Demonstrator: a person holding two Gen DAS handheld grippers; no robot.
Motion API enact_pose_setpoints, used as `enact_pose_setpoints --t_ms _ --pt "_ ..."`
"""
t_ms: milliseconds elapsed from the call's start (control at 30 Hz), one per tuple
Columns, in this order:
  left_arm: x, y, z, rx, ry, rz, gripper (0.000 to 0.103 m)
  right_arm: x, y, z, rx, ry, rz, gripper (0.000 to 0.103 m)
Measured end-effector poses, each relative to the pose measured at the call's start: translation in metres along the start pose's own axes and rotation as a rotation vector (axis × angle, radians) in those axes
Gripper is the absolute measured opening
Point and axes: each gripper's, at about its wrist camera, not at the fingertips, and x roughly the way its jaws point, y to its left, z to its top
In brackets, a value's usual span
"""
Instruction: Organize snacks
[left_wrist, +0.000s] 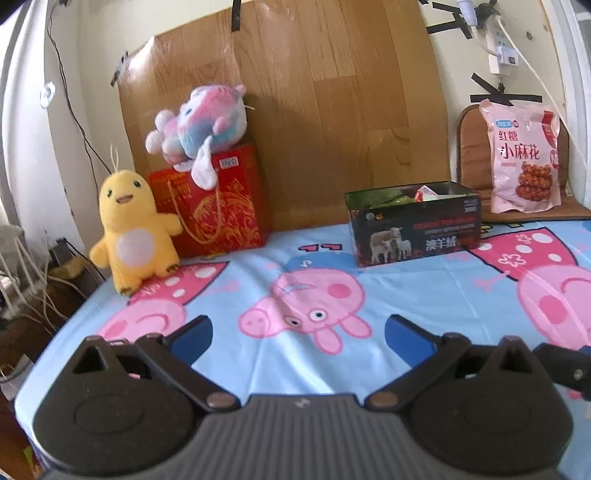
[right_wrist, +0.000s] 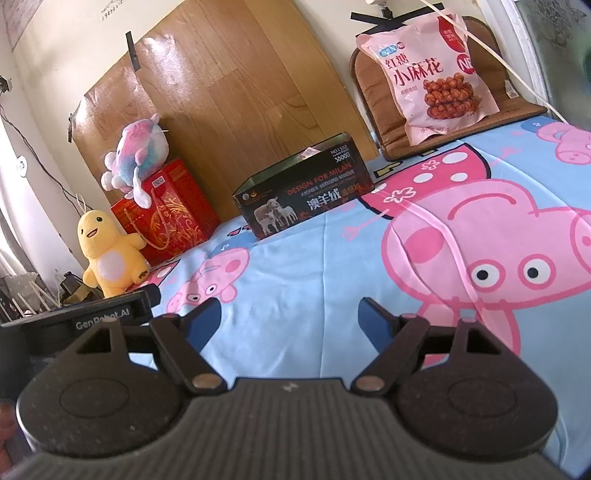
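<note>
I hold my left gripper (left_wrist: 298, 332) and right gripper (right_wrist: 290, 317) empty with fingers apart, facing the black box (right_wrist: 301, 190), ready for the pink snack bag (right_wrist: 430, 75).

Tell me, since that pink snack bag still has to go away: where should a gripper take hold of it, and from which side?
Probably the top sealed edge of the pink snack bag, coming from the front and above. The bag leans upright against the brown cushion, so its flat top seam is thin and free, while the bulging middle looks too wide. Both the left gripper and right gripper are open and empty.
</note>
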Motion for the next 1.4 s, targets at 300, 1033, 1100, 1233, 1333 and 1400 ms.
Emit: enact_pose_setpoints --t_ms 300,1033,1100,1233,1333,1400 --pt "-0.0014 -0.0018 -0.0010 0.021 -0.004 0.005 0.103 -0.0006 0.0009 0.0007 -0.003 -0.002 -0.001 0.083" --pt "0.0014 -0.0036 -0.0028 0.022 0.039 -0.054 0.103 -0.0009 -0.0019 0.0012 0.006 0.003 -0.005 0.083" --pt "0.0019 -0.0059 -0.0041 0.033 0.044 -0.055 0.103 -0.0009 -0.0019 0.0011 0.006 0.003 -0.004 0.083" --pt "0.0013 -0.0088 -0.0062 0.047 0.045 -0.052 0.103 -0.0003 -0.0019 0.0005 0.007 0.004 -0.005 0.083" --pt "0.0010 -0.0091 -0.0067 0.046 0.049 -0.058 0.103 -0.0003 -0.0021 0.0007 0.006 0.004 -0.004 0.083" --pt "0.0011 -0.0085 -0.0064 0.043 0.052 -0.065 0.103 -0.0003 -0.0020 0.0008 0.005 0.003 -0.005 0.083"
